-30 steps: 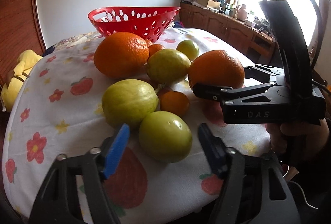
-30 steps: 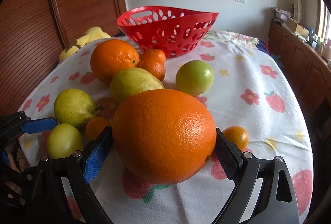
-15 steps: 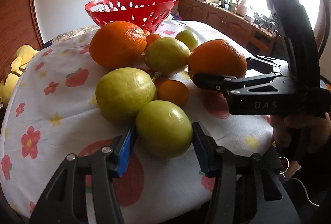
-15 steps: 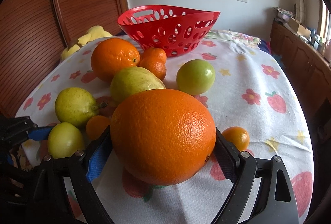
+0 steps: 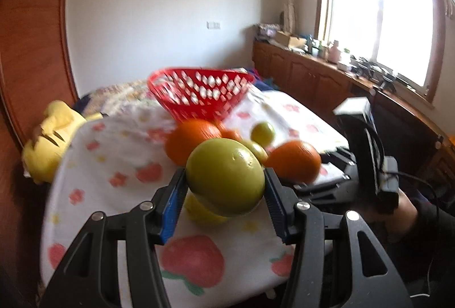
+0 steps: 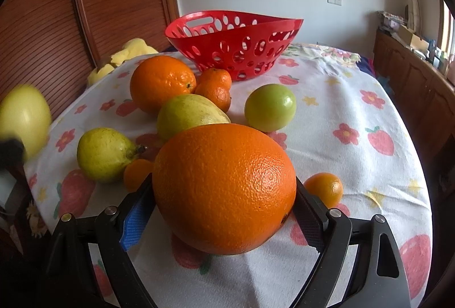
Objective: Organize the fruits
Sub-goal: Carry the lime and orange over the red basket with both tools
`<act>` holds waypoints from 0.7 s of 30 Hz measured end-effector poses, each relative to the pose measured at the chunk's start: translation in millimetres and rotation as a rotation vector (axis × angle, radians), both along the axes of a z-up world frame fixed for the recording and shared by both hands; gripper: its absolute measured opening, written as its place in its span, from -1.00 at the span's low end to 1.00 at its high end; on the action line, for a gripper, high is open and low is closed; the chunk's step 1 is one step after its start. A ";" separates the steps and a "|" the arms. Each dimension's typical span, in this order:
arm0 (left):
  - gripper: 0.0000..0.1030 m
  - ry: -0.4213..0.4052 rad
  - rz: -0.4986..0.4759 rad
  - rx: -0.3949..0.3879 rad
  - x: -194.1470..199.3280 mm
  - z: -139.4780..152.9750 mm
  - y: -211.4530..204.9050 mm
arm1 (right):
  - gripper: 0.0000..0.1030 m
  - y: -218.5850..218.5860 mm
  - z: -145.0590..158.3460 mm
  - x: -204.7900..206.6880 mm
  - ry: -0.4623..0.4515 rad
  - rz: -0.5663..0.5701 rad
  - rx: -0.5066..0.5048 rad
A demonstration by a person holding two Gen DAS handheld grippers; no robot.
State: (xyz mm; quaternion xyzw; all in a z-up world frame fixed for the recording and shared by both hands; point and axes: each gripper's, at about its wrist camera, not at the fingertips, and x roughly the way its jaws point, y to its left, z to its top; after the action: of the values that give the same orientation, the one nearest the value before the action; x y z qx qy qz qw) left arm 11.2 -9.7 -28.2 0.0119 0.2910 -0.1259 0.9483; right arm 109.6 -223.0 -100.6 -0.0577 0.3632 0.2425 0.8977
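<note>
Left wrist view is motion-blurred, so the basket [image 5: 200, 93] and the fruit behind are smeared; the left gripper [image 5: 225, 194] is clamped on a green fruit [image 5: 226, 175] raised off the tablecloth [image 5: 113, 165], which hides most of the yellow-green fruit under it and shows only as a blurred yellow blob [image 6: 24, 119] at the right view's left edge. Right gripper [image 6: 224, 208] has both pads pressed on the big orange [image 6: 224, 188], which sits low over the cloth near the front edge, its underside hidden, long axis running pad to pad. Pear [image 6: 106, 154] lies on its side, stem pointing right towards the orange; a small orange [image 6: 136, 173] is half hidden behind the left finger.
</note>
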 end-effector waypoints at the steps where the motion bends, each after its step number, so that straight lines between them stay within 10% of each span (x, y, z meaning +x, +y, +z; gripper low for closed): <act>1: 0.02 -0.014 0.012 0.006 0.7 5.7 3.7 | 0.75 -0.3 1.3 0.0 -0.003 0.000 0.003; 21: 0.02 -0.133 0.162 0.057 45.2 55.6 50.9 | 0.74 -11.1 74.5 7.8 -0.154 0.033 0.062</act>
State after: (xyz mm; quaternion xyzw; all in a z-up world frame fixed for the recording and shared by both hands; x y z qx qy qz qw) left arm 56.4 41.3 27.4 0.0235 0.2307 -0.0394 0.9719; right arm 117.5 -234.1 -26.0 -0.0543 0.2846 0.2630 0.9203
